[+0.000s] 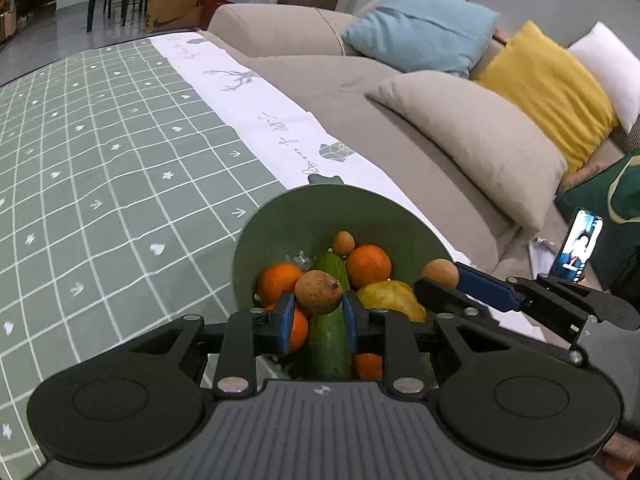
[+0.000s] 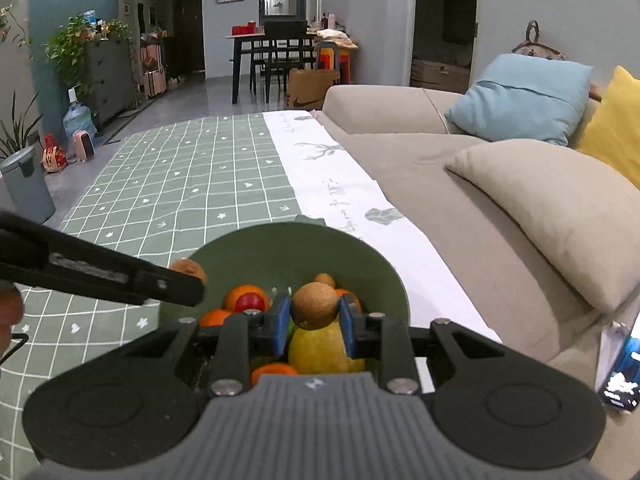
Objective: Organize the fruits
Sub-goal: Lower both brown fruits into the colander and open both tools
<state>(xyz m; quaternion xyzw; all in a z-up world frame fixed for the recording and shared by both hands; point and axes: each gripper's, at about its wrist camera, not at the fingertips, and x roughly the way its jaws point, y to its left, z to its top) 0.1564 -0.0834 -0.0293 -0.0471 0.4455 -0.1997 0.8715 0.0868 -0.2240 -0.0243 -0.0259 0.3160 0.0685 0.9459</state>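
A green bowl (image 1: 280, 216) stands on the checked tablecloth and holds oranges (image 1: 368, 266), a cucumber (image 1: 330, 328), a yellow pear (image 1: 390, 298) and a small brown fruit (image 1: 344, 242). My left gripper (image 1: 318, 316) is shut on a small round brown fruit (image 1: 319, 293) just above the bowl. My right gripper (image 2: 314, 322) is shut on another brown fruit (image 2: 314, 306) over the bowl (image 2: 256, 248); it shows at the right of the left wrist view (image 1: 440, 276). A red fruit (image 2: 250, 302) lies in the bowl.
The green checked tablecloth (image 1: 100, 160) with a white border (image 1: 256, 92) covers the table. A beige sofa (image 1: 360, 92) with blue (image 1: 420, 28), yellow (image 1: 548, 88) and beige cushions is on the right. A phone (image 1: 578, 248) stands on the sofa.
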